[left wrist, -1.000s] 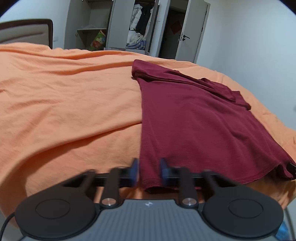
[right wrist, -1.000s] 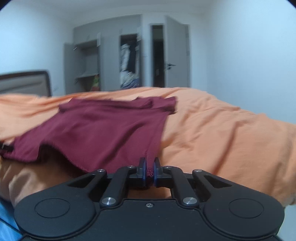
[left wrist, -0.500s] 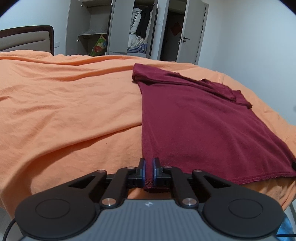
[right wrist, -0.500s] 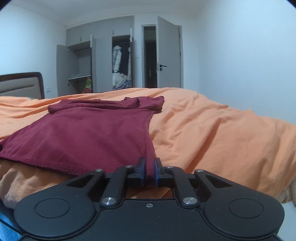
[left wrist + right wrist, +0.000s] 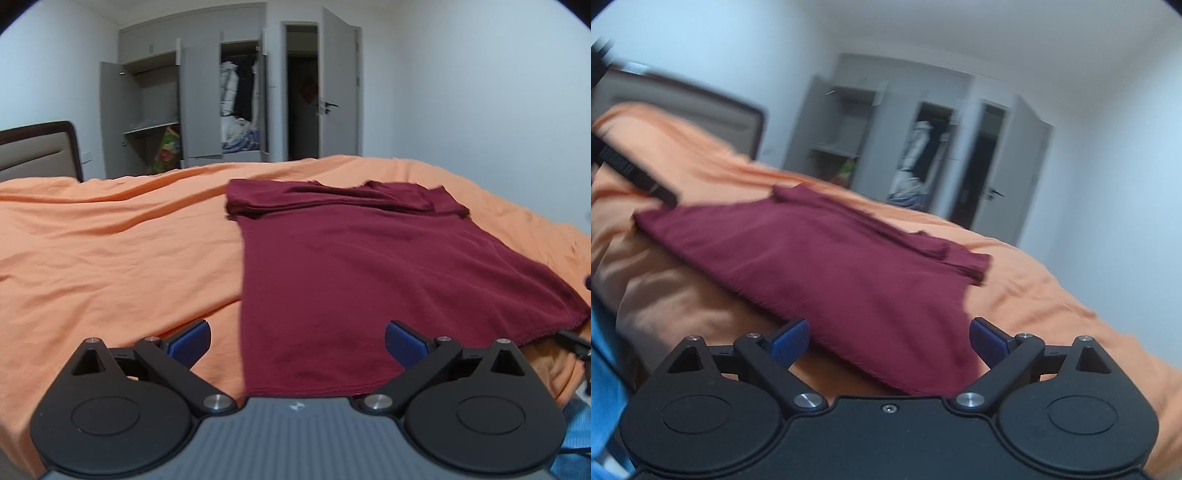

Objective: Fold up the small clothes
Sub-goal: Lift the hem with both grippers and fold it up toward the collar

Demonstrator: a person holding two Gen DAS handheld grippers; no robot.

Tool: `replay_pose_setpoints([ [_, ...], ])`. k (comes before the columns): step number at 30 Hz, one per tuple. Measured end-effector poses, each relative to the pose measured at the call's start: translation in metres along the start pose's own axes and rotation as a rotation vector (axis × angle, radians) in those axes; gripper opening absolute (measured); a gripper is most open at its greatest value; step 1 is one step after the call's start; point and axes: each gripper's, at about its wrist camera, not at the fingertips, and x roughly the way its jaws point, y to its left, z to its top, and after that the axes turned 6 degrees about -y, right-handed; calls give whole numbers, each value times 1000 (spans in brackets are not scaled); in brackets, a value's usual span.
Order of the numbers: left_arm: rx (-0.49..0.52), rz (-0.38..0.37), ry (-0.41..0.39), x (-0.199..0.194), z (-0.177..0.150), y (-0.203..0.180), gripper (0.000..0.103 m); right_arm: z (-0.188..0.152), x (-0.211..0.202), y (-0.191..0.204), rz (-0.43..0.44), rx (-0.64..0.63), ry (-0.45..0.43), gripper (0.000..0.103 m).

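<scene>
Now both grippers (image 5: 297, 341) (image 5: 888, 338) seemingly released shirt (image 5: 369, 280).

I see a plain dark maroon shirt (image 5: 369, 280), no print on it, lying near the foot edge of the bed, whose cover (image 5: 110, 258) is a solid orange. My left claw (image 5: 297, 343) has black arms, blue pads and a ribbed grey body; my right claw (image 5: 888, 338) is black with the same blue pads. The headboard (image 5: 37, 151) is beige framed in dark brown. The wardrobe (image 5: 192, 103) is pale grey, the walls (image 5: 480, 92) white.
</scene>
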Motion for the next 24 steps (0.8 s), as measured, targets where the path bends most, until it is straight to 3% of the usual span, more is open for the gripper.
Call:
replay_pose_setpoints([
  [5, 99, -31, -2, 5, -4, -13, 103, -4, 19, 20, 33, -111, 31, 89],
  [8, 146, -65, -7, 5, -7, -18, 103, -3, 27, 27, 33, -152, 11, 81],
  [10, 166, -101, -12, 4, -9, -22, 103, 1, 31, 31, 43, -167, -8, 71],
  [13, 208, -164, -30, 2, -13, -28, 103, 9, 34, 27, 92, -121, -47, 46],
  [15, 248, -210, -46, 1, -18, -34, 103, 17, 36, 20, 142, -48, -53, 20],
  [19, 326, -250, -50, 6, -26, -48, 103, 34, 41, 5, 185, 81, -58, 11],
  [24, 417, -179, -70, 20, -31, -66, 101, 52, 44, -12, 201, 210, -57, 11],
])
